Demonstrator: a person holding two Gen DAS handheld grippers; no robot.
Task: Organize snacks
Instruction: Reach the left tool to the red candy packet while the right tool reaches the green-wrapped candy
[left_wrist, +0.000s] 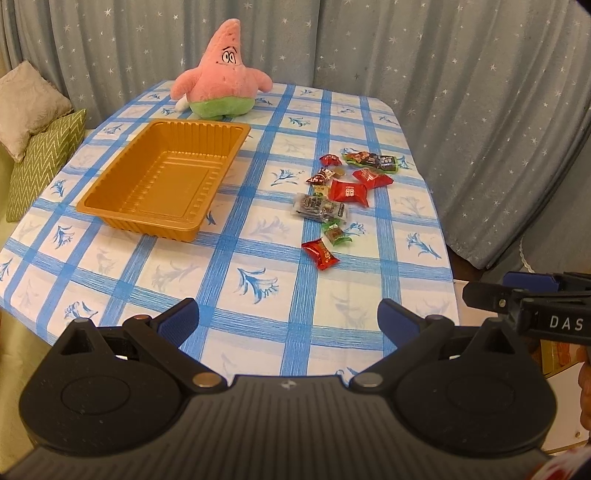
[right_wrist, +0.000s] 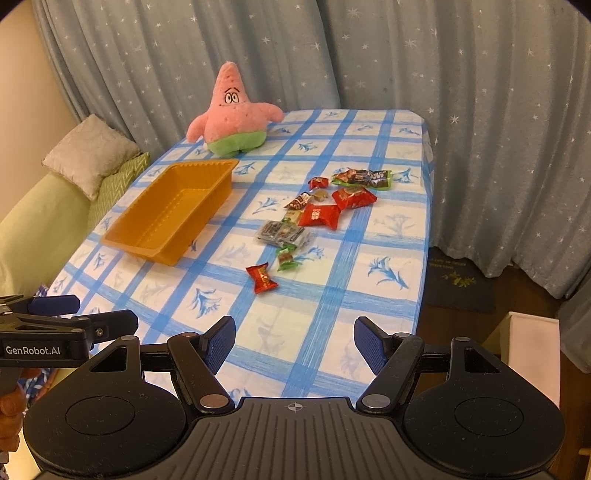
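Note:
An empty orange plastic tray (left_wrist: 110, 192) (right_wrist: 218, 184) sits on the left half of the checked table. Several wrapped snacks lie loose to its right: a small red packet (left_wrist: 320, 253) (right_wrist: 261, 278) nearest me, a green candy (left_wrist: 334, 233) (right_wrist: 286, 258), a grey packet (left_wrist: 320, 207) (right_wrist: 282, 232), red packets (left_wrist: 349, 192) (right_wrist: 319, 216) and a green-brown packet (left_wrist: 371, 159) (right_wrist: 364, 177) farthest back. My left gripper (left_wrist: 288, 319) is open and empty above the near table edge. My right gripper (right_wrist: 294, 341) is open and empty, also at the near edge.
A pink star plush (left_wrist: 221, 74) (right_wrist: 232, 110) stands at the table's far left, behind the tray. Cushions (left_wrist: 40, 136) lie on a sofa left of the table. Starred curtains (right_wrist: 443, 74) hang behind. A white box (right_wrist: 532, 339) stands on the floor at right.

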